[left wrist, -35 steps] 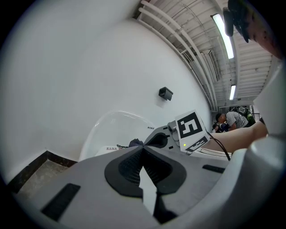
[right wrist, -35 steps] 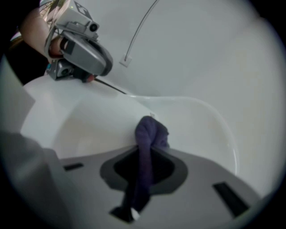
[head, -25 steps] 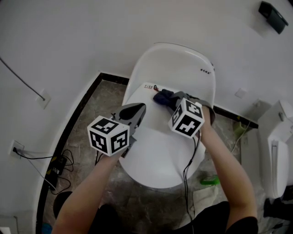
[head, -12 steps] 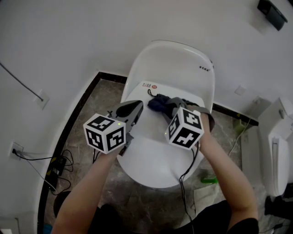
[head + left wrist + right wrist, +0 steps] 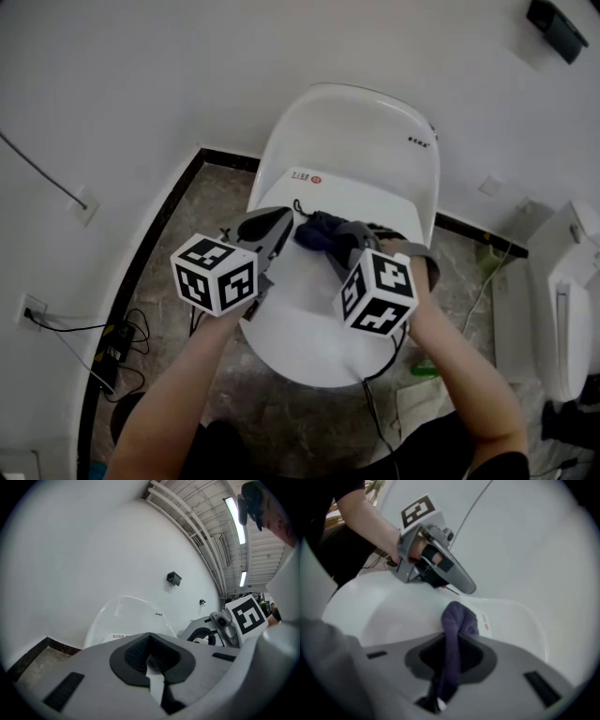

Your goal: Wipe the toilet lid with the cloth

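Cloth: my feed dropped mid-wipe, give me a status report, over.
Right gripper shut on cloth, cloth down on toilet lid. Left gripper shut, empty, beside it. Nothing in the way.

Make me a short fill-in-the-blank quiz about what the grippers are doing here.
The cloth lies on the white ___.
The right gripper is shut on the ___.
The left gripper holds ___.
Missing: toilet, cloth, nothing.
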`<state>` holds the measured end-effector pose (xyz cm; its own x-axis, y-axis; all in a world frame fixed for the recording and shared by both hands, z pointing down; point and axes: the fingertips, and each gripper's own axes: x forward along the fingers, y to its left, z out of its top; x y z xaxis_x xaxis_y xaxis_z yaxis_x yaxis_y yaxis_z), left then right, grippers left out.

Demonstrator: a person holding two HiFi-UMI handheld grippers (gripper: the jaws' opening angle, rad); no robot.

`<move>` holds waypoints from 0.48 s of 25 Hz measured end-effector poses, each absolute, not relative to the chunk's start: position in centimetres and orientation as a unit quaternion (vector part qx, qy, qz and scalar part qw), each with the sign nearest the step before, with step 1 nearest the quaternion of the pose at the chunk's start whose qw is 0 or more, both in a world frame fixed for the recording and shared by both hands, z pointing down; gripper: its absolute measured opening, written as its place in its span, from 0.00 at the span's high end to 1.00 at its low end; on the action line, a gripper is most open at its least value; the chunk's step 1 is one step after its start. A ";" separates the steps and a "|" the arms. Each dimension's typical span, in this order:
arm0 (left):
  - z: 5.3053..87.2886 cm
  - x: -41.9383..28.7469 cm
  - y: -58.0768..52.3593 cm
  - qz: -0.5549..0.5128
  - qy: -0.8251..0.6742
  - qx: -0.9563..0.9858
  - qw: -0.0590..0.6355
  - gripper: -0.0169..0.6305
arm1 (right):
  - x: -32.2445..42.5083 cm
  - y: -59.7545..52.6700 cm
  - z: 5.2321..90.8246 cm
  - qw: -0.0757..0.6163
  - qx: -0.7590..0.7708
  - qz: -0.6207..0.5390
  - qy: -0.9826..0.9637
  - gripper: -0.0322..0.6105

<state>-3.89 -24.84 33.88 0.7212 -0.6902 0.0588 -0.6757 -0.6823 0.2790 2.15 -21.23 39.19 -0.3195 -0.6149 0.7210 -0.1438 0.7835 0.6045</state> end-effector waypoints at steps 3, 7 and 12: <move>33.9 -3.9 -24.9 -0.025 -0.372 0.917 0.141 0.95 | 1.7 -20.1 39.2 0.530 0.236 -0.223 -0.784 0.84; 33.9 -4.0 -25.1 -0.028 -0.371 0.917 0.144 0.95 | 1.2 -18.9 39.3 0.528 0.228 -0.223 -0.787 0.84; 33.9 -4.1 -25.0 -0.033 -0.369 0.917 0.146 0.95 | 0.6 -17.1 39.4 0.524 0.221 -0.223 -0.792 0.84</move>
